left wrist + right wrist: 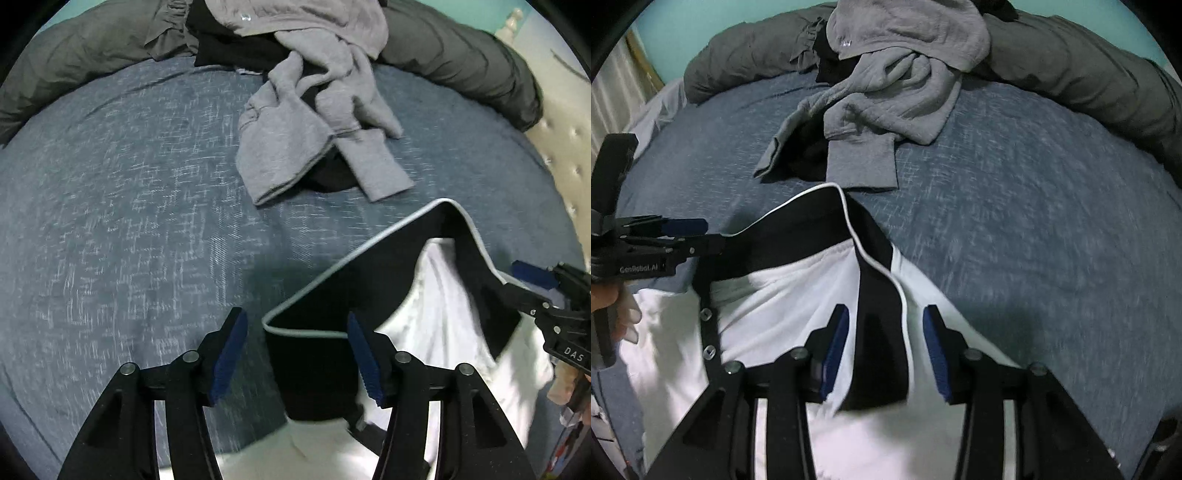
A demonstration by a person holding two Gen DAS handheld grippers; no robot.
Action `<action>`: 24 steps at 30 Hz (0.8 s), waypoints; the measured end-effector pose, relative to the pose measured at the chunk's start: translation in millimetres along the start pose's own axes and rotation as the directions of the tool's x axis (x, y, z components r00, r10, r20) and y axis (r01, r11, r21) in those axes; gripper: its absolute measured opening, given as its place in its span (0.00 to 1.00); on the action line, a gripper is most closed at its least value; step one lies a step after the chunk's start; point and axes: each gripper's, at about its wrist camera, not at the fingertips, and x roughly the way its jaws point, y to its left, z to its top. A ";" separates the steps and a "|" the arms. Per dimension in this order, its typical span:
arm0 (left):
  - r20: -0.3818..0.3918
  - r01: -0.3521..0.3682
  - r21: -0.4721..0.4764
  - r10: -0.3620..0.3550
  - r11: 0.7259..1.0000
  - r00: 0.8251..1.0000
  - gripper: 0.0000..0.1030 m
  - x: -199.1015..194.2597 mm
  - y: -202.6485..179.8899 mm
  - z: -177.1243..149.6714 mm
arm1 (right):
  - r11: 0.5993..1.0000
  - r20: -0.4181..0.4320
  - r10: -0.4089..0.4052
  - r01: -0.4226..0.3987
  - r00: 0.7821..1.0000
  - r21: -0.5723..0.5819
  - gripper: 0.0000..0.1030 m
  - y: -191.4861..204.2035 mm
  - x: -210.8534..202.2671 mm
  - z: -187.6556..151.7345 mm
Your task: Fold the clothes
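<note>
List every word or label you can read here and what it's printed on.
"DAS": on the right tongs' body, cut off by the frame edge.
"GenRobot.AI": on the left tongs' body.
Small tag on the grey sweatshirt: too blurred to read.

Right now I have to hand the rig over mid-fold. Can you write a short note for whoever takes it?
Left gripper: open, straddling the collar of the white shirt, not clamped.
Right gripper: open, straddling the other end of the same black, white-piped collar.
The shirt lies bunched at the near edge of the bed, button placket showing in the right wrist view.
Grey sweatshirt and dark clothes are heaped further back, in front of the pillows.
Done: no folded clothes in view.
Left: probably grip the collar, spread the shirt flat, fold it, then the heap.
</note>
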 end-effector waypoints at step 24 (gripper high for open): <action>0.103 -0.014 0.134 0.000 0.991 0.995 0.02 -20.4 -12.4 1.7 | 0.989 0.075 -0.132 0.137 0.988 -0.056 0.07 -7.6 23.9 18.4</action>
